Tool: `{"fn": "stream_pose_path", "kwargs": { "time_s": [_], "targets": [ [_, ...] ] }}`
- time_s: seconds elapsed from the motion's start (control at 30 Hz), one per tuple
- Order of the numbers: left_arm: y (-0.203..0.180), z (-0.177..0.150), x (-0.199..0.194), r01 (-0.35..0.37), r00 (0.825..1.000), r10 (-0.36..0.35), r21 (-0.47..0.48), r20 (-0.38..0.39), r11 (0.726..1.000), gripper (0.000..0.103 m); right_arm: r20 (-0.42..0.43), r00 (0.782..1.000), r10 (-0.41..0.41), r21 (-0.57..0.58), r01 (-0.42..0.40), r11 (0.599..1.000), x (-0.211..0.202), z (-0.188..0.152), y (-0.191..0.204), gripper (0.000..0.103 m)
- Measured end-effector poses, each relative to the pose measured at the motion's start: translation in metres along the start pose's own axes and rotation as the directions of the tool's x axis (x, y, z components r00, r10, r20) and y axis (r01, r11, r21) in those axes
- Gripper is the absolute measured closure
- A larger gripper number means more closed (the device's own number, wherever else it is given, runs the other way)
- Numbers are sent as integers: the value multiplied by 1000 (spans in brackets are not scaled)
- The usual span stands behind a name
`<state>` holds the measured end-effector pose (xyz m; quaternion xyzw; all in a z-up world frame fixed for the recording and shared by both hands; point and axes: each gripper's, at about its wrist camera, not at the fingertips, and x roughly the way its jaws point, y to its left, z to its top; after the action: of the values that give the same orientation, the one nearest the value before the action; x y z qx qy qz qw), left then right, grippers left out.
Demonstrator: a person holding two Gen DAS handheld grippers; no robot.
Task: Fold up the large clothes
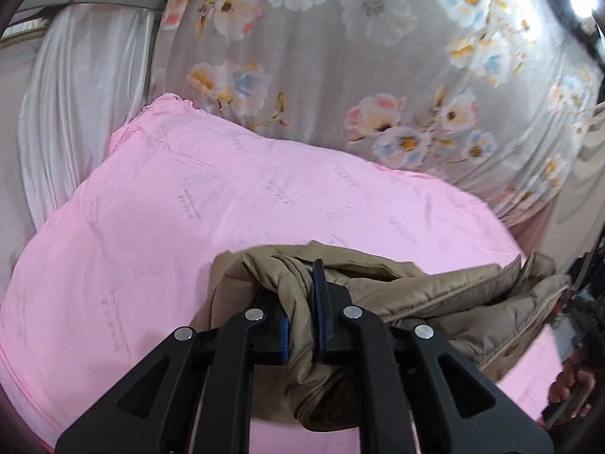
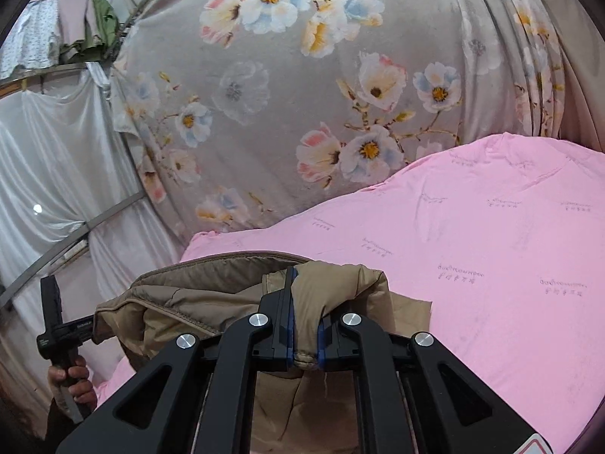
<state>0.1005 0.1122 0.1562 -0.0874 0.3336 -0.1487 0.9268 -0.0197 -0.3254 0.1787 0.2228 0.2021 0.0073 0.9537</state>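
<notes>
A tan padded jacket (image 1: 435, 287) hangs between my two grippers above a pink sheet (image 1: 151, 227). My left gripper (image 1: 300, 302) is shut on a bunched edge of the jacket. My right gripper (image 2: 304, 314) is shut on another edge of the same jacket (image 2: 211, 299), which drapes to the left and down below the fingers. The pink sheet also shows in the right wrist view (image 2: 491, 265). The left gripper's handle (image 2: 56, 336), held by a hand, shows at the lower left of the right wrist view.
A grey floral curtain (image 1: 340, 56) hangs behind the pink surface, also in the right wrist view (image 2: 283, 94). White drapes (image 2: 49, 159) and a metal rail (image 1: 113, 0) stand at the left. Clothes hang on a rack (image 2: 75, 30) at top left.
</notes>
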Motion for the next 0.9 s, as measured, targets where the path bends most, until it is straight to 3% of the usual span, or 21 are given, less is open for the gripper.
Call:
{"fn": "stream_pose_path", "kwargs": {
  "time_s": [0.13,0.27,0.43,0.57,0.77,0.9],
  "targets": [
    [-1,6,84,-83,995,85,34,-59,996,92,-59,994,-96,20,97,995,73,2,-13,95],
    [4,-2,145,-113,983,117,34,-138,993,92,-134,978,-163,41,170,985,131,-12,-37,95],
    [7,-20,196,-152,966,158,47,-203,987,90,-201,952,-230,14,238,971,177,-33,-50,95],
    [-1,-29,216,-200,955,217,103,-202,974,90,-238,936,-258,3,266,964,197,-48,-58,95],
    [-19,-44,225,-284,940,314,203,-131,937,90,-252,928,-274,-11,281,960,205,-62,-63,95],
    [-22,-50,228,-311,935,339,223,-103,924,90,-256,921,-293,-38,294,955,211,-69,-60,95]
  ]
}}
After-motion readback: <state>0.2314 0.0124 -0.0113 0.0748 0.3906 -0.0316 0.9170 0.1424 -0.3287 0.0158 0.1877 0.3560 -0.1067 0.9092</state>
